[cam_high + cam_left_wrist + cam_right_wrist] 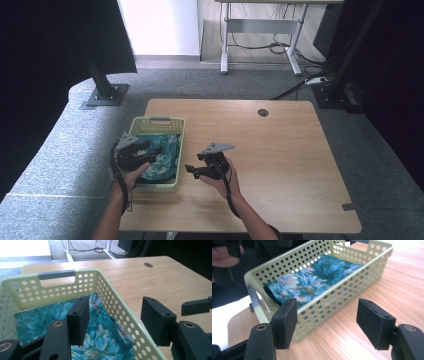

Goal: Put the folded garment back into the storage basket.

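Folded teal floral cloth [162, 159] lying inside pale green perforated basket [159, 121] on wooden table [280, 150]. Left gripper [150, 152] released, straddling basket's right wall. Right gripper [192, 171] released, empty, just beside basket. Grommet hole [263, 112] well apart, behind.

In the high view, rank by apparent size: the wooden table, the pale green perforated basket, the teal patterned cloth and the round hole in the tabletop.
1. Wooden table
2. Pale green perforated plastic basket
3. Teal patterned cloth, partly hidden by the left tongs
4. Round hole in the tabletop
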